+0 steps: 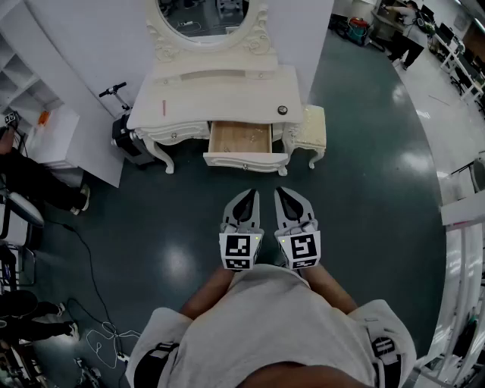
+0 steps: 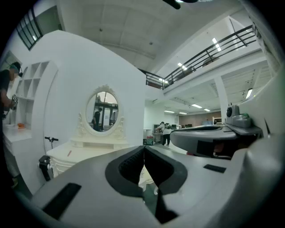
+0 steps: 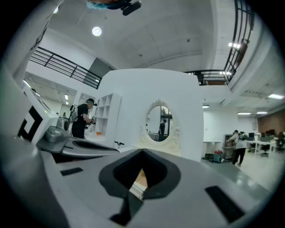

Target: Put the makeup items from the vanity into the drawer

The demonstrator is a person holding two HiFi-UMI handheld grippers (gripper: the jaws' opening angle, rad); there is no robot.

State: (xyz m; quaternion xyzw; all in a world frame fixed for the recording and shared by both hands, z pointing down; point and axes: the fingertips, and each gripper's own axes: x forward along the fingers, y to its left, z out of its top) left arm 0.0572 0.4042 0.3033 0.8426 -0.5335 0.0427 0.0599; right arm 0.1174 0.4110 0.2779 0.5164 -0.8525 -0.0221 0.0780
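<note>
The white vanity (image 1: 220, 91) stands ahead with its oval mirror (image 1: 212, 15). On its top lie a thin pink stick (image 1: 163, 107) at the left and a small round dark item (image 1: 283, 110) at the right. The wooden drawer (image 1: 241, 140) is pulled out and looks empty. My left gripper (image 1: 253, 193) and right gripper (image 1: 280, 191) are held side by side, well short of the drawer, both shut with nothing between the jaws. In the left gripper view the left gripper (image 2: 143, 149) points at the vanity (image 2: 84, 153). The right gripper (image 3: 142, 152) faces the mirror (image 3: 160, 120).
A cream stool (image 1: 311, 130) stands right of the drawer. A black scooter (image 1: 121, 129) leans by the vanity's left side, next to white shelves (image 1: 45, 129). A seated person (image 1: 30, 182) is at the left, cables (image 1: 102, 341) lie on the floor, and people stand far back right (image 1: 409, 38).
</note>
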